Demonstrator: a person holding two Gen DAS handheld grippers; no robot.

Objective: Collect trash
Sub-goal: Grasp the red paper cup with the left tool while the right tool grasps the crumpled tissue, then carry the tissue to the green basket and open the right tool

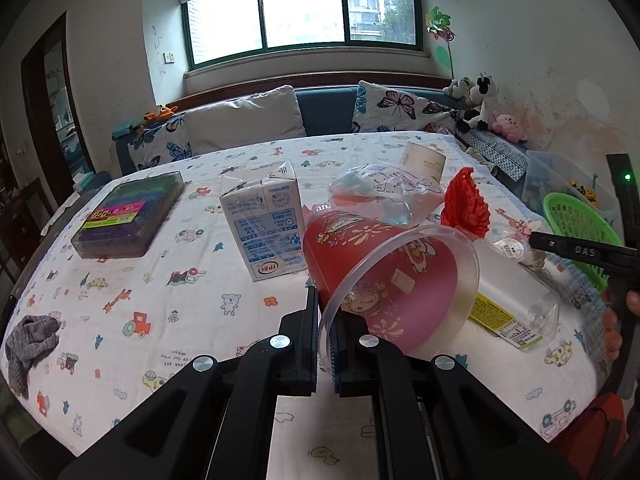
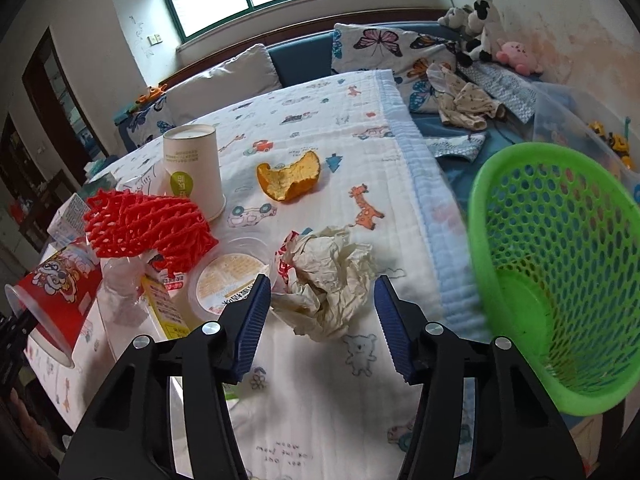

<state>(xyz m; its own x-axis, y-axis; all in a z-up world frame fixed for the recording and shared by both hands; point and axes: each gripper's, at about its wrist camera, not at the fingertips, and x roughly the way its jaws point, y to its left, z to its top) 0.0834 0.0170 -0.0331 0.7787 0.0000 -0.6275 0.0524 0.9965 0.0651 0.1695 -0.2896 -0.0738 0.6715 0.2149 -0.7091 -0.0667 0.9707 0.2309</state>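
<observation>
My left gripper (image 1: 325, 316) is shut on the clear rim of a red printed plastic cup (image 1: 384, 280), held tilted above the table; the cup also shows in the right wrist view (image 2: 60, 292). My right gripper (image 2: 320, 312) is open, its blue pads either side of a crumpled paper ball (image 2: 328, 276) on the patterned cloth. A green mesh basket (image 2: 560, 264) stands tilted at the table's right edge. A red foam fruit net (image 2: 148, 228), a white paper cup (image 2: 196, 168), an orange peel (image 2: 290, 178) and a round lidded tub (image 2: 232, 280) lie nearby.
A milk carton (image 1: 266, 220), a crumpled clear bag (image 1: 380, 192) and a clear flat wrapper with a yellow label (image 1: 504, 312) lie mid-table. A box of coloured pens (image 1: 128, 216) and a grey glove (image 1: 30, 340) are at the left. A sofa with cushions (image 1: 244, 120) is behind.
</observation>
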